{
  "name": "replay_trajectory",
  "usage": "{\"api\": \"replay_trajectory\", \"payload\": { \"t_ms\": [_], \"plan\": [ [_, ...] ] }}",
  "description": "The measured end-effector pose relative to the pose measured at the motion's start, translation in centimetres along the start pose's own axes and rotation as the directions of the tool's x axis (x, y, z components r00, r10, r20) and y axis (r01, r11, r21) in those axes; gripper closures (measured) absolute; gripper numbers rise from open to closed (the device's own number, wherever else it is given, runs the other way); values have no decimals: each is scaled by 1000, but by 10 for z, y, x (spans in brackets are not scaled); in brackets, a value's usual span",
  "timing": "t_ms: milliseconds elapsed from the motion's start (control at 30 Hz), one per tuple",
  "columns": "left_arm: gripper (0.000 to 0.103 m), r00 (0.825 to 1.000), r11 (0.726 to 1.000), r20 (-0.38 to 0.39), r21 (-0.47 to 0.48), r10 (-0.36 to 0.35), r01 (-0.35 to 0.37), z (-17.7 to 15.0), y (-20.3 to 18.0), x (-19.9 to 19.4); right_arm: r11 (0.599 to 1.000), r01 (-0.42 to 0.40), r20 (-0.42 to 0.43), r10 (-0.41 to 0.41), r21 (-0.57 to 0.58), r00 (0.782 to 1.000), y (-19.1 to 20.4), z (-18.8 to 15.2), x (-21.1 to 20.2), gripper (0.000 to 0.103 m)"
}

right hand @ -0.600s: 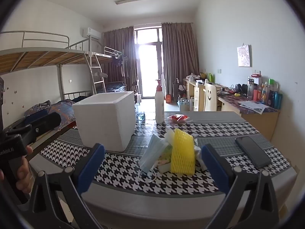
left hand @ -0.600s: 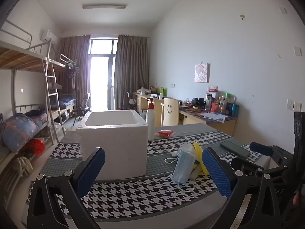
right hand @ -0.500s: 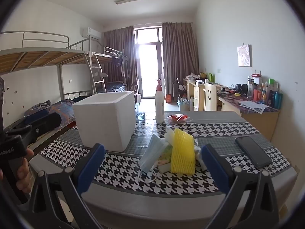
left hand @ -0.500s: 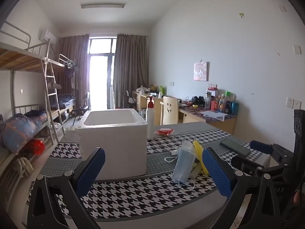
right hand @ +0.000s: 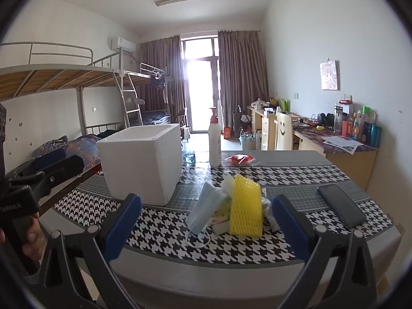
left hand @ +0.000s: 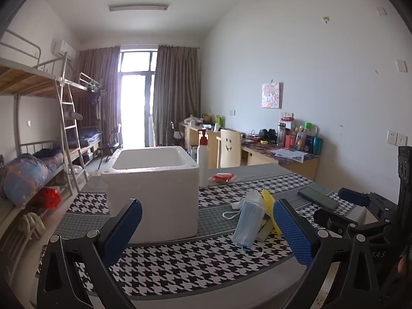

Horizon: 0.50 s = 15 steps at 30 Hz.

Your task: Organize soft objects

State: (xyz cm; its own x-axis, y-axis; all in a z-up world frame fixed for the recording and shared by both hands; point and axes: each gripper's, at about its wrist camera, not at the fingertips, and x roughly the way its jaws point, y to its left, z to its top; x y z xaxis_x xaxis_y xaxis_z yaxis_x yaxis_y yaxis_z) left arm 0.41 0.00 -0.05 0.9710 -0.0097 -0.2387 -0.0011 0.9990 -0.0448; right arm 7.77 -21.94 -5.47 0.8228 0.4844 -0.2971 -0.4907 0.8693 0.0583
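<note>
Here, both the left gripper (left hand: 207, 229) and the right gripper (right hand: 206, 221) are held spread wide and empty before a mask (right hand: 203, 209), a yellow net (right hand: 246, 206) and a foam box (left hand: 154, 190).

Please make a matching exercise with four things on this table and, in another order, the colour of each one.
Things:
1. foam box
2. face mask
3. foam net sleeve
4. phone

Colours:
A. yellow
B. black
C. white
D. light blue

Pairs: 1-C, 2-D, 3-A, 4-B
</note>
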Motion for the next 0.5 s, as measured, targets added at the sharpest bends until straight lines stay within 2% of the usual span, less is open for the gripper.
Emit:
{"api": "replay_trajectory", "payload": {
  "t_ms": [500],
  "plan": [
    [1,1000,1000,-8,11,-2,3,1,-2,4,1000,6,-4,-6,1,1000,-2,1,4,1]
  ]
}}
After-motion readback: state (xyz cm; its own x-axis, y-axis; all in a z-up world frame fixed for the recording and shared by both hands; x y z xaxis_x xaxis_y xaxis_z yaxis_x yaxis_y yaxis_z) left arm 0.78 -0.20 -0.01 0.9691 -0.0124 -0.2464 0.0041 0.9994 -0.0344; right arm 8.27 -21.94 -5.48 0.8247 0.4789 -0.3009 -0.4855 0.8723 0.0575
